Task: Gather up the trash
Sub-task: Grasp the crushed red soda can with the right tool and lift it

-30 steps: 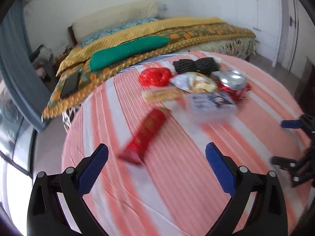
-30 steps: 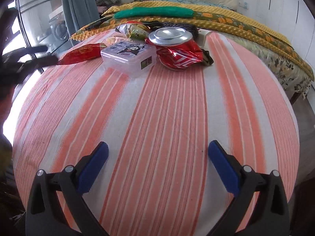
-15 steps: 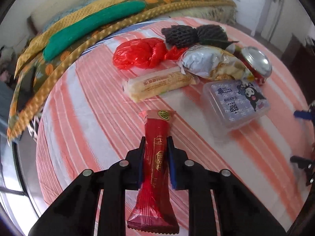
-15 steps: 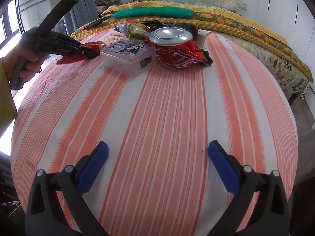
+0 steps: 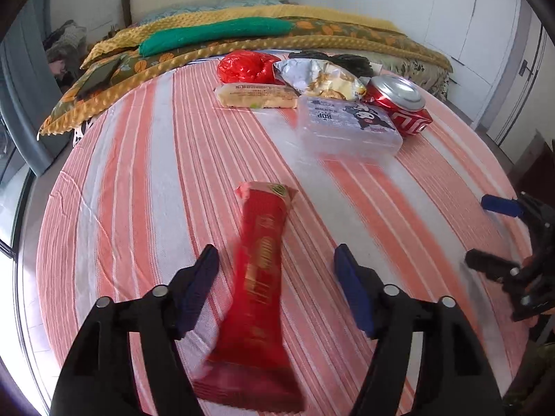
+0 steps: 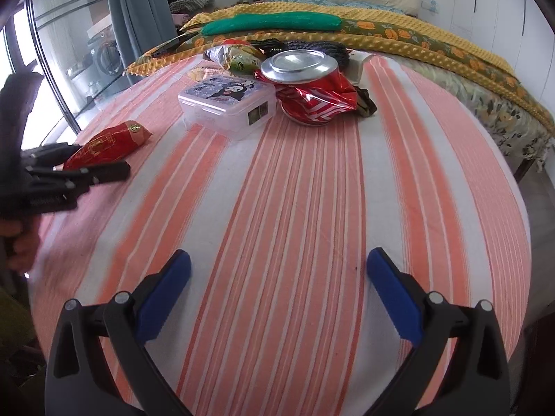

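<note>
Through the left wrist camera, my left gripper [image 5: 275, 277] has just been opening, and the red wrapper [image 5: 258, 284] lies between the fingers with neither pad [image 5: 352, 289] pressing it. I judge it slipped or was let go, so the next close should centre on its stiff middle and squeeze across the narrow width before lifting. The gripper tilts steeply down at the striped cloth [image 5: 138, 173]. Ahead of the fingertips sit the clear box [image 5: 347, 128] and crushed can [image 5: 399, 104].

Through the right wrist camera, my right gripper [image 6: 277, 287] hangs with fingers wide and nothing between them, pitched down over bare cloth, the wrapper far off to its left.
</note>
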### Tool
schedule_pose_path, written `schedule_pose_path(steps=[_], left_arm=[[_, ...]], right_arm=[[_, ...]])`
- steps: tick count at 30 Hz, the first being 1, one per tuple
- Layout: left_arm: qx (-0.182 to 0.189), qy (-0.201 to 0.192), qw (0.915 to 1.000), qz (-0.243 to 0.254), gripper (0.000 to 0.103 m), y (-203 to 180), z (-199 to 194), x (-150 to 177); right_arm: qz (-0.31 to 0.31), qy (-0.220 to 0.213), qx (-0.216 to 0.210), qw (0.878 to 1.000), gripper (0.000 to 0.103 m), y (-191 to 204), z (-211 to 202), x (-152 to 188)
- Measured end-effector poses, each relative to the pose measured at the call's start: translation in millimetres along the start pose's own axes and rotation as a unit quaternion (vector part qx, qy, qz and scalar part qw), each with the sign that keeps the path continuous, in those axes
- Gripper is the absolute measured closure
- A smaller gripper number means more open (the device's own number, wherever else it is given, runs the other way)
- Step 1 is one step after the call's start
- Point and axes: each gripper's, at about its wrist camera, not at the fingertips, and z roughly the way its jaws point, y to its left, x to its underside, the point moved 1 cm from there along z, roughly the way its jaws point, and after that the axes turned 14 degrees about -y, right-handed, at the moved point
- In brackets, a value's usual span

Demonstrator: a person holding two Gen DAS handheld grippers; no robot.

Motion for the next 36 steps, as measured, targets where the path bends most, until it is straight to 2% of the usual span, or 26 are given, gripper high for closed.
schedule_pose_path(steps=[3, 6, 12, 16, 18, 19, 21, 24, 27, 29, 31, 33, 36], left_arm=[[0.002, -0.001, 0.9999, 0.014, 0.023, -4.4, 3.9, -1.1], [0.002, 0.002, 0.9999, 0.016, 0.018, -3.8, 7.7, -2.3], [0.006, 0.005, 0.9999, 0.015, 0.014, -3.7, 9.0, -1.2], [0.005, 0.005, 0.9998, 0.017, 0.013, -4.7, 9.1, -0.8], [0.007, 0.005, 0.9999, 0.015, 0.013, -4.7, 9.3, -0.8], [0.007, 0.005, 0.9998, 0.015, 0.013, -5.3, 9.6, -0.6], [0.006, 0.006, 0.9998, 0.017, 0.012, -4.9, 9.9, -0.7], [0.006, 0.006, 0.9998, 0.016, 0.012, -4.9, 9.7, -0.3], [0.007, 0.006, 0.9998, 0.016, 0.012, -5.0, 9.6, -0.2], [0.006, 0.006, 0.9998, 0.017, 0.012, -5.3, 9.6, -0.1], [0.006, 0.006, 0.9998, 0.017, 0.012, -5.0, 9.5, -0.1], [0.006, 0.006, 0.9998, 0.016, 0.012, -5.2, 9.5, -0.1], [0.006, 0.006, 0.9998, 0.016, 0.012, -5.3, 9.4, 0.0]], right_arm=[[0.002, -0.008, 0.004, 1.000, 0.005, -14.0, 0.0, -18.8], [-0.040, -0.038, 0.012, 0.998, 0.005, -25.6, 5.9, -53.8], [-0.134, -0.022, -0.034, 0.990, 0.006, -16.1, 49.6, -100.7], [-0.203, -0.007, -0.029, 0.979, 0.014, -7.4, 78.6, -112.3], [-0.217, -0.010, -0.037, 0.975, 0.019, -6.2, 83.5, -113.9], [-0.219, -0.016, -0.042, 0.975, 0.036, -7.6, 83.0, -115.0], [-0.211, -0.020, -0.047, 0.976, 0.038, -9.2, 79.6, -116.8], [-0.164, -0.028, -0.059, 0.984, 0.038, -12.3, 61.5, -118.0], [-0.033, -0.007, -0.127, 0.991, 0.038, -23.2, 26.2, -109.8], [0.063, 0.014, -0.174, 0.983, 0.038, -33.3, 10.3, -96.2], [0.156, 0.046, -0.205, 0.965, 0.038, -48.5, 6.3, -72.3], [0.202, 0.063, -0.198, 0.957, 0.038, -62.8, 6.9, -54.4], [0.268, 0.048, -0.182, 0.945, 0.037, -96.2, 4.3, -39.4]])
